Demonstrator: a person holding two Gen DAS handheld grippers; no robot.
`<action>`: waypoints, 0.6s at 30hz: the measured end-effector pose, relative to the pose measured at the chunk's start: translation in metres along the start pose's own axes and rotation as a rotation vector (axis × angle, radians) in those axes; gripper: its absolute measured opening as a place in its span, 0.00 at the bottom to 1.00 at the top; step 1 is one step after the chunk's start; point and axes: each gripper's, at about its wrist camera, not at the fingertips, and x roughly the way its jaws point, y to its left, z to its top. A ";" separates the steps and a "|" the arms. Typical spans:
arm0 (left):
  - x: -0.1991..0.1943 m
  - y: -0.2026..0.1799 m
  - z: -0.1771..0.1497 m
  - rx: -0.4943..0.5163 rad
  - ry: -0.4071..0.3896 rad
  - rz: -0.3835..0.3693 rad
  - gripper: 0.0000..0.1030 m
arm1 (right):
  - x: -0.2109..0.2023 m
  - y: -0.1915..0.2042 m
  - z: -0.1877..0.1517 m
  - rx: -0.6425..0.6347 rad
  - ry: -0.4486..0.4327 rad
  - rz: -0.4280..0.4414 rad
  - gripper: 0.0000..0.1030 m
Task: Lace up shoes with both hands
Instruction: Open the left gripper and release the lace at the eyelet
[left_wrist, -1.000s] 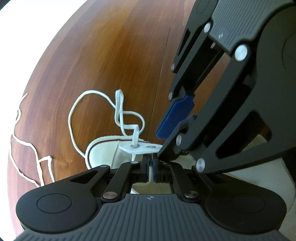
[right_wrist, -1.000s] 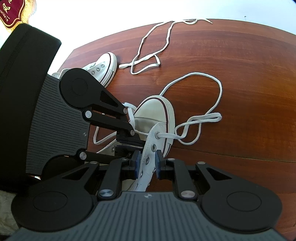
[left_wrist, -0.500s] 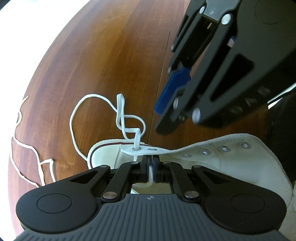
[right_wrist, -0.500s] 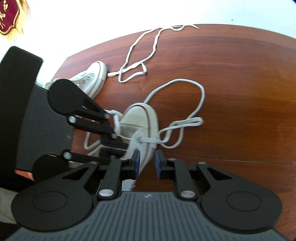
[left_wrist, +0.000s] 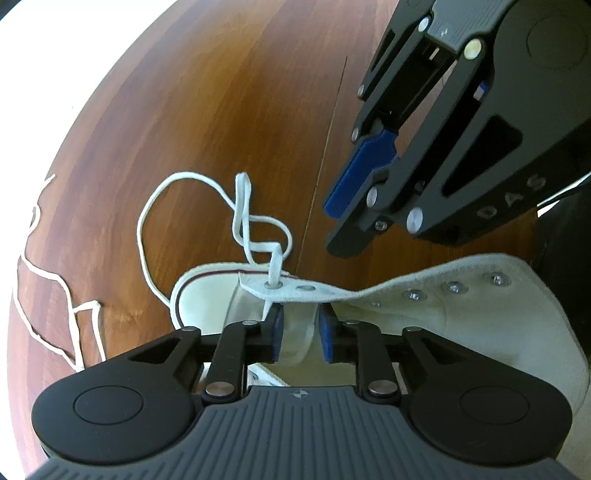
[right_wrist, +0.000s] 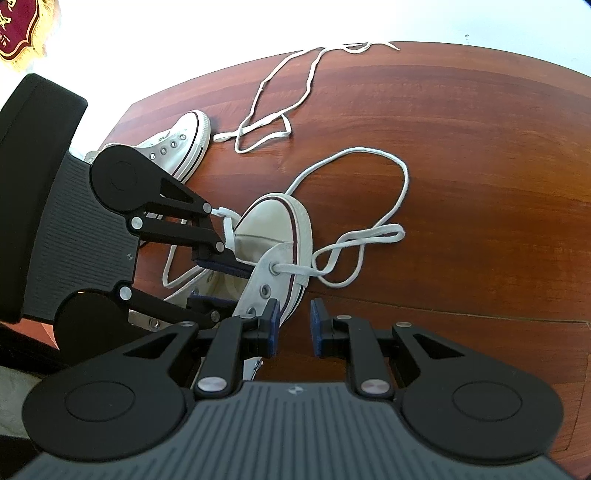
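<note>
My left gripper (left_wrist: 298, 334) is opening its jaws over the white shoe (right_wrist: 275, 236), which sits mid-table with the lace (left_wrist: 274, 267) through the first eyelet only. Pads are off the lace; only tongue fabric shows between them. Right gripper (right_wrist: 293, 328) hangs narrow and empty beside the sole. I judge the main risks to be the freed end slipping back out of the eyelet, or the loose loops (right_wrist: 369, 236) snagging a finger and dragging the shoe.
</note>
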 end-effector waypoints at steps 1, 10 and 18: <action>0.000 0.000 -0.001 0.000 0.001 0.000 0.25 | 0.000 0.000 0.000 0.001 0.000 -0.003 0.19; -0.005 0.000 -0.015 0.045 0.007 -0.018 0.28 | 0.000 0.001 -0.001 0.001 0.000 -0.013 0.19; 0.001 -0.016 -0.016 0.209 0.014 0.045 0.22 | -0.001 0.002 -0.002 0.005 0.000 -0.017 0.19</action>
